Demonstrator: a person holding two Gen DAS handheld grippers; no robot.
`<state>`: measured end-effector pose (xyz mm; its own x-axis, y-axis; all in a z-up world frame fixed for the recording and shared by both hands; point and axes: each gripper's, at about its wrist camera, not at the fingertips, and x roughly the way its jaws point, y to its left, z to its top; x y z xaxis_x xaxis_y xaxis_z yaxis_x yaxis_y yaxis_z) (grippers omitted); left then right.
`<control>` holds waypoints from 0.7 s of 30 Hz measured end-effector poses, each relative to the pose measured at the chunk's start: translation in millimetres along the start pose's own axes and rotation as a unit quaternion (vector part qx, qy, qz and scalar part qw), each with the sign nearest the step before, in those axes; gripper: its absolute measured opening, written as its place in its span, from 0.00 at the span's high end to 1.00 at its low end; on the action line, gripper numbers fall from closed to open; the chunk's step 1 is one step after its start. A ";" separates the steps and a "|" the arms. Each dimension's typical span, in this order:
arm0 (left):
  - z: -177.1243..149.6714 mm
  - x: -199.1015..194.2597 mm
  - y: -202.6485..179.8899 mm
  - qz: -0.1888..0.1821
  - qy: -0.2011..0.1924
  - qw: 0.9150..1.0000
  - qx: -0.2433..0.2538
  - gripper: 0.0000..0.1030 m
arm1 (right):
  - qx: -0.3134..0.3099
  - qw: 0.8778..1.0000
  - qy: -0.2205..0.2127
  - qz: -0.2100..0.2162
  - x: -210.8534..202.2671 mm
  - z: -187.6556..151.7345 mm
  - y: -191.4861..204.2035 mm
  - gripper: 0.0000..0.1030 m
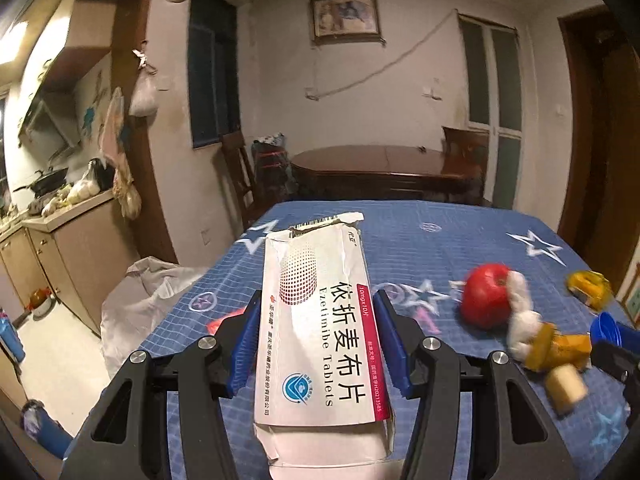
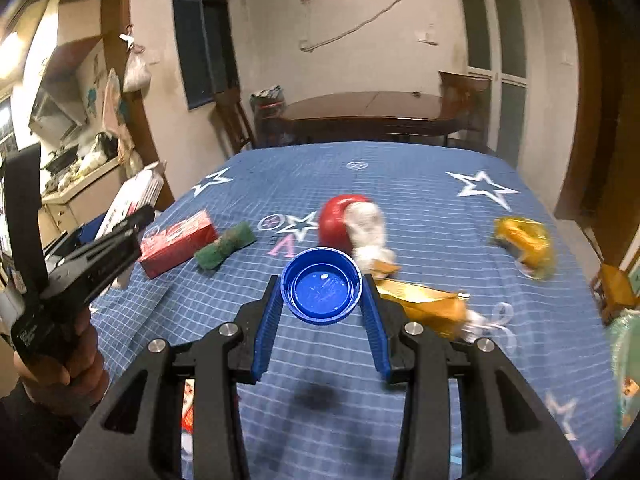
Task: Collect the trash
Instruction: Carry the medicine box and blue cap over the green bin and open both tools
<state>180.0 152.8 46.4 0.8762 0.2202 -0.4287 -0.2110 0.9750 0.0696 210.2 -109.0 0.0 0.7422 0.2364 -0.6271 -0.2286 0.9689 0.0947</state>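
Observation:
My left gripper [image 1: 317, 312] is shut on a white torn medicine box [image 1: 320, 320] and holds it above the blue star tablecloth [image 1: 440, 240]. My right gripper [image 2: 322, 292] is shut on a blue bottle cap [image 2: 321, 291], open side up, above the table. In the right wrist view the left gripper [image 2: 132, 216] shows at the left with the box [image 2: 134, 196]. On the cloth lie a red apple [image 2: 336, 220], a white crumpled tissue [image 2: 368, 228], a yellow wrapper [image 2: 428, 308], a yellow crumpled wrapper [image 2: 524, 240], a red box [image 2: 178, 242] and a green scrubber [image 2: 225, 245].
A white bag [image 1: 136, 300] lies on the floor left of the table. A kitchen counter [image 1: 60, 216] runs along the left wall. A dark wooden table [image 1: 380, 164] and chairs stand behind. The apple [image 1: 486, 294] and a cork [image 1: 566, 386] lie to the right of the left gripper.

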 end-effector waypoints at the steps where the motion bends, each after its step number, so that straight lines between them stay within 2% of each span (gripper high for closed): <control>1: 1.7 -6.7 -7.8 -0.003 0.000 1.000 0.004 0.46 | 0.006 1.000 0.000 -0.001 -5.5 0.3 -6.3 0.63; 5: 7.1 -36.8 -53.4 -0.024 -0.008 0.999 0.035 0.47 | 0.024 1.000 -0.005 -0.013 -31.4 -2.3 -34.2 0.63; 12: 12.5 -69.2 -140.1 -0.097 0.000 0.992 0.076 0.47 | 0.052 0.997 -0.010 -0.048 -75.5 -9.7 -90.8 0.63; 21: 12.8 -94.5 -258.3 -0.186 0.012 0.974 0.131 0.47 | 0.094 0.988 -0.002 -0.125 -126.6 -25.0 -175.2 0.63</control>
<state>157.2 -119.5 80.5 0.8598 -0.1475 -0.4889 0.2399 0.9618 0.1317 140.5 -310.5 43.5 0.7630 -0.0116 -0.6462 0.0821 0.9935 0.0790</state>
